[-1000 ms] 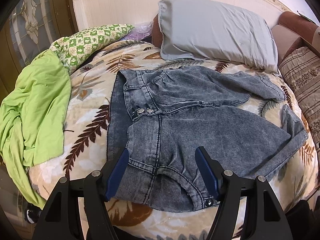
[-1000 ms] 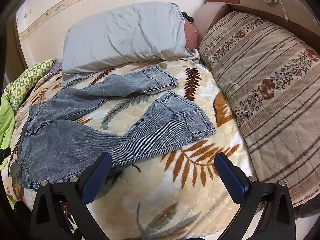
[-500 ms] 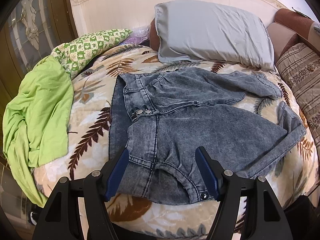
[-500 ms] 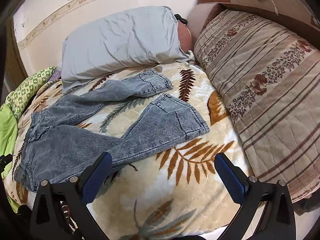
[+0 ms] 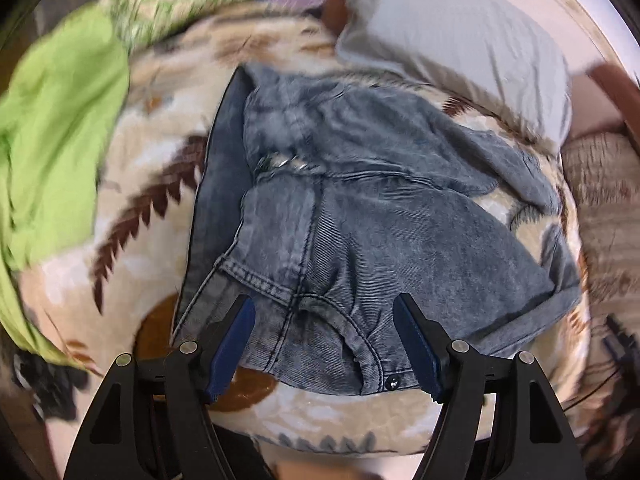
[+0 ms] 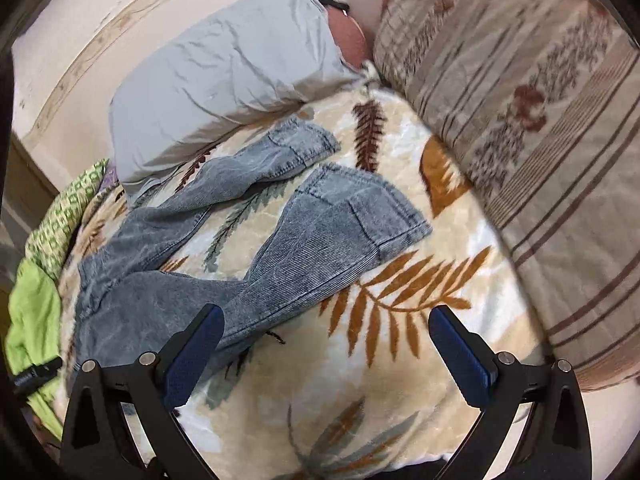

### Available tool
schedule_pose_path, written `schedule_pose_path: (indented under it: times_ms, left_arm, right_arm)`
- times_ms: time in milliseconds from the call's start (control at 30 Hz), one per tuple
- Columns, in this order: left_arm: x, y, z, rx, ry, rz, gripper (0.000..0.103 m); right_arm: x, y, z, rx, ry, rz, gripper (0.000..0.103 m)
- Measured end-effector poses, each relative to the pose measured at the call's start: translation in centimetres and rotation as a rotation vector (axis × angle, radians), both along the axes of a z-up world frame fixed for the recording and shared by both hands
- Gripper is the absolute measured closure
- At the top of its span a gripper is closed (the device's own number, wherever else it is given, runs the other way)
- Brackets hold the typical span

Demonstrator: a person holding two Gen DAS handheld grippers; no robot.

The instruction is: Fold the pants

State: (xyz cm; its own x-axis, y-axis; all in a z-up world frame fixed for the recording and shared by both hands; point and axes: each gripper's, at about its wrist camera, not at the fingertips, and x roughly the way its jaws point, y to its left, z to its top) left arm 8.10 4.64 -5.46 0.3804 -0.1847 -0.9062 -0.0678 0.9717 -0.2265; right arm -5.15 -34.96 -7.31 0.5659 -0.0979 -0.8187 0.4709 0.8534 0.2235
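Note:
Grey-blue washed jeans [image 5: 360, 216] lie spread on a leaf-patterned blanket [image 5: 160, 184], waist toward the near-left edge and both legs fanned apart toward the right. My left gripper [image 5: 324, 320] hangs open just above the near waistband corner with its small button [image 5: 394, 381], holding nothing. The right wrist view shows the two legs [image 6: 320, 232] with their hems pointing at the striped cushion. My right gripper [image 6: 324, 336] is open over the blanket, its left finger above the near leg's lower edge.
A grey pillow [image 6: 224, 76] lies behind the jeans against the wall. A striped brown cushion [image 6: 540, 128] borders the right side. A lime-green cloth [image 5: 60, 128] and a green patterned pillow [image 5: 192, 4] sit at the left. The bed's near edge runs just under both grippers.
Both views tilted and moved closer to the bed. The left gripper dropped toward the waistband, its view blurred by motion. The right gripper swung nearer the lower leg. The jeans did not move.

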Motion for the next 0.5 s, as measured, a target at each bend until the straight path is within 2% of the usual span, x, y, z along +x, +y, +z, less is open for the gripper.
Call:
schedule_pose_path:
  times_ms: [200,267,367,433,500]
  left_arm:
    - [1.3,4.9,-3.3,-0.184,0.150,0.107,0.032]
    - [1.0,5.6,-5.2,-0.278,0.215,0.129,0.032]
    - [0.6,5.8,-6.4,-0.320,0.217,0.151,0.027]
    - [0.2,5.7,-7.2,-0.395,0.241,0.154,0.024]
    - [-0.3,5.2,-8.6,-0.481,0.271,0.155,0.024]
  right_arm:
    - [1.9,-3.7,-3.0,0.209,0.035,-0.086,0.001]
    - [1.9,-5.4,-4.3,0.281,0.036,-0.146,0.001]
    - [1.8,-7.7,-6.1,0.387,0.021,-0.228,0.001]
    - [1.9,-8.9,-7.2,0.453,0.013,-0.261,0.000]
    - [2.2,-9.5,-7.8,0.471,-0.015,-0.283,0.000]
